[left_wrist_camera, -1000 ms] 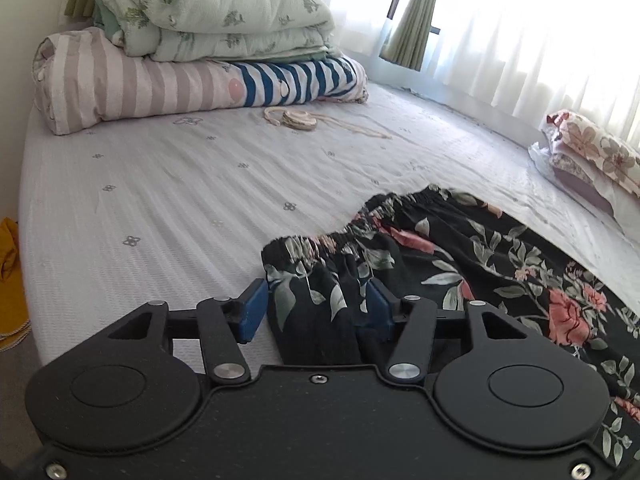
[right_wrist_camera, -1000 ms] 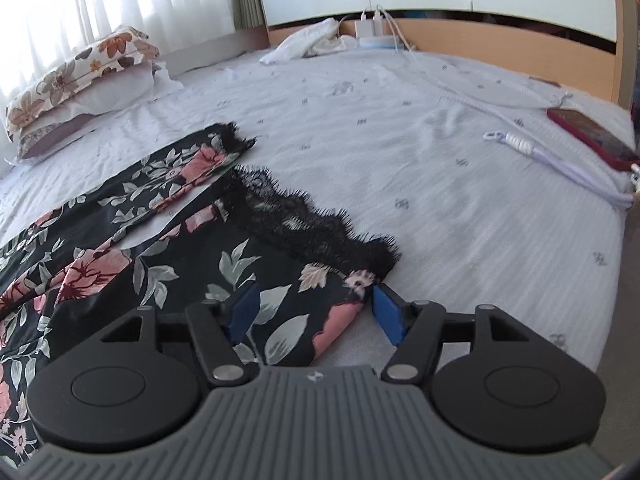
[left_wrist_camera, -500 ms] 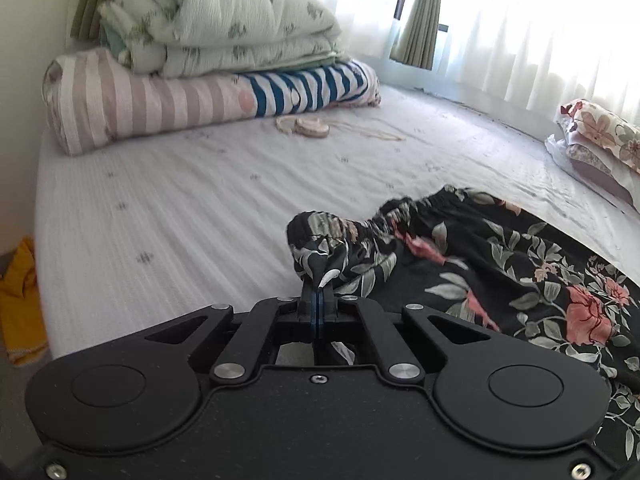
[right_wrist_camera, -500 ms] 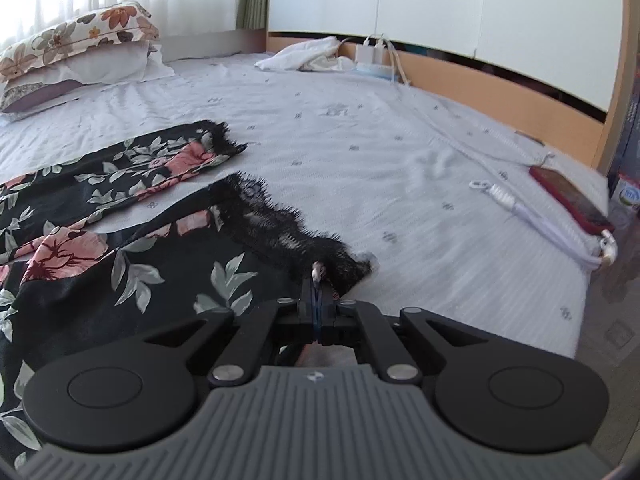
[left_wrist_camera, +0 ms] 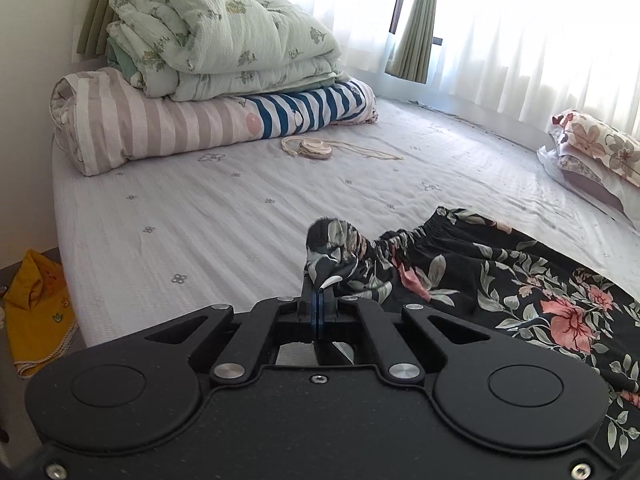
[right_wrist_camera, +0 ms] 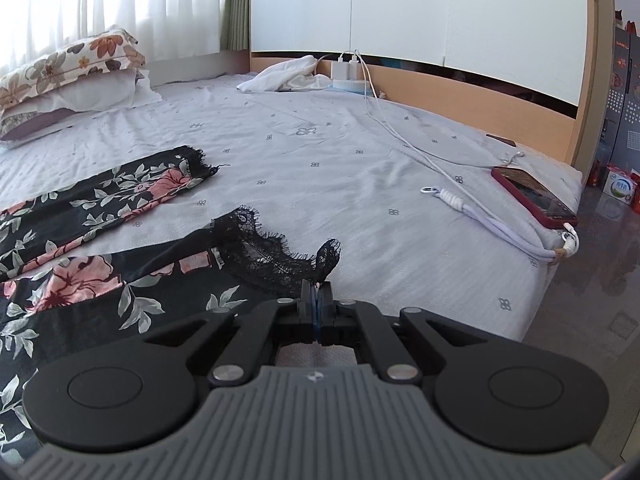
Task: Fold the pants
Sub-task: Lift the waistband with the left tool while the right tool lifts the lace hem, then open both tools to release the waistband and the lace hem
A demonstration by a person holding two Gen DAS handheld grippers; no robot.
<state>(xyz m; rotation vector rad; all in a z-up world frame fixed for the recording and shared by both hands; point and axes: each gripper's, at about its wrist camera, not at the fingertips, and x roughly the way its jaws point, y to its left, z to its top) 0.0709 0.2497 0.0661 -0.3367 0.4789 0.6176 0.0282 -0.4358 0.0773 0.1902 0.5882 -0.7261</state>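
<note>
The pants [left_wrist_camera: 500, 280] are stretched lengthwise across the bed [left_wrist_camera: 200, 216], the waistband corner pinched in the left gripper [left_wrist_camera: 317, 300] and the lace hem corner pinched in the right gripper [right_wrist_camera: 317, 298], so the far leg is judged the target ahead of both.

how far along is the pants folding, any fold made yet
No fold shows yet. Done: both grips are made. The left gripper is shut on the elastic waistband, and the right gripper is shut on the lace hem of the near leg. In hand: those pinched corners stand raised off the bed. Left: the far leg lies apart, so probably every fold remains.
</note>
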